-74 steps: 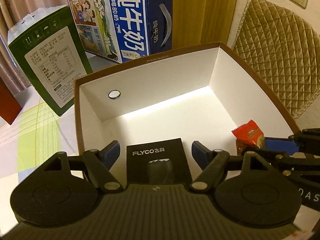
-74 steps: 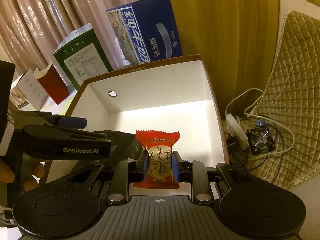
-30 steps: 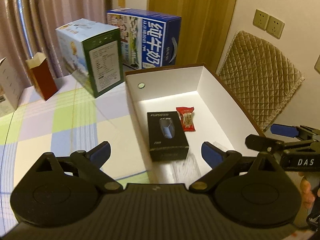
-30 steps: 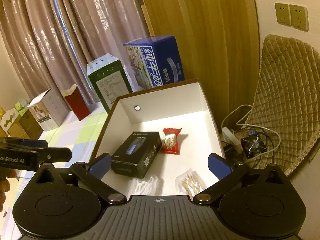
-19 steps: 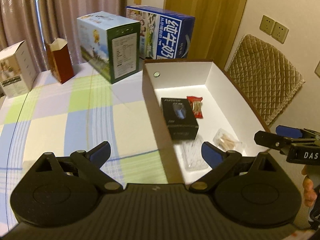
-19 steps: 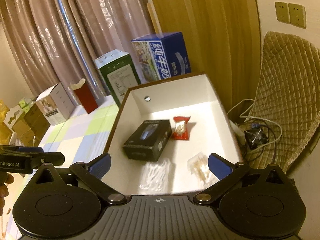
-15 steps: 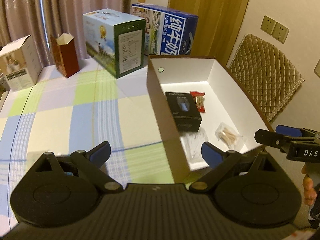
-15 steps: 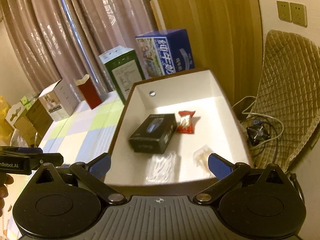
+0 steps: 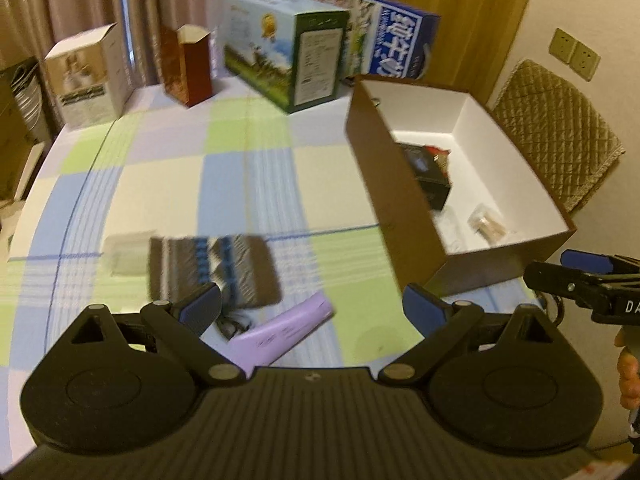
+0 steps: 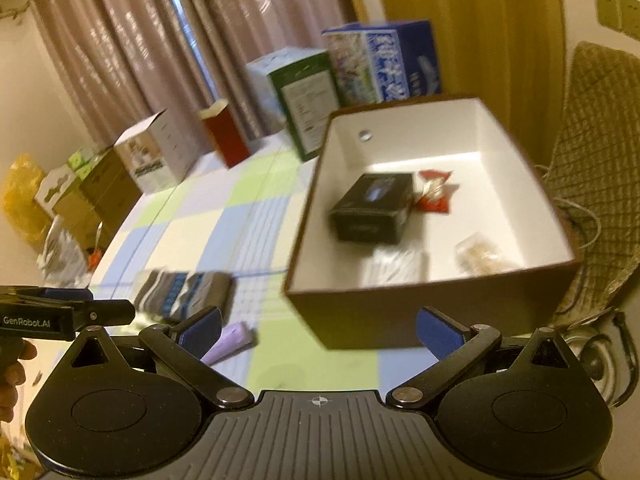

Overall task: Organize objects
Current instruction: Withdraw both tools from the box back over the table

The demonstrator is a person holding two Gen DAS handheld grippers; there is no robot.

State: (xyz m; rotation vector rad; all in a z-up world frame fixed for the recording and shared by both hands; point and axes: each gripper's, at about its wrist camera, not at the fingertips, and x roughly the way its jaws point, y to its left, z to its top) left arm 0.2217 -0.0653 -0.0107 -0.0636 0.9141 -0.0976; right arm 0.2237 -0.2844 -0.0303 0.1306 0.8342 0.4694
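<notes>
Hovering over the checkered tablecloth (image 9: 168,184), both grippers have their jaws spread wide with nothing in them: the left gripper (image 9: 312,307) and the right gripper (image 10: 318,330). Closest in, a purple tube (image 9: 280,334) lies flat on the cloth, just beside a striped brown-and-blue pouch (image 9: 212,270), and a pale little packet (image 9: 128,256) sits next to that, too blurry to make out. A bit further back and off to the right is the open box (image 10: 400,320), brown outside and white inside. It holds a black carton (image 10: 372,208), a red candy (image 10: 434,192) touching it, and two clear packets nearer the front wall. Way at the back, by the curtains, a green carton (image 9: 288,48) stands next to a blue milk carton (image 9: 392,36), with a red bag (image 9: 190,64) and a white carton (image 9: 86,76) further left.
</notes>
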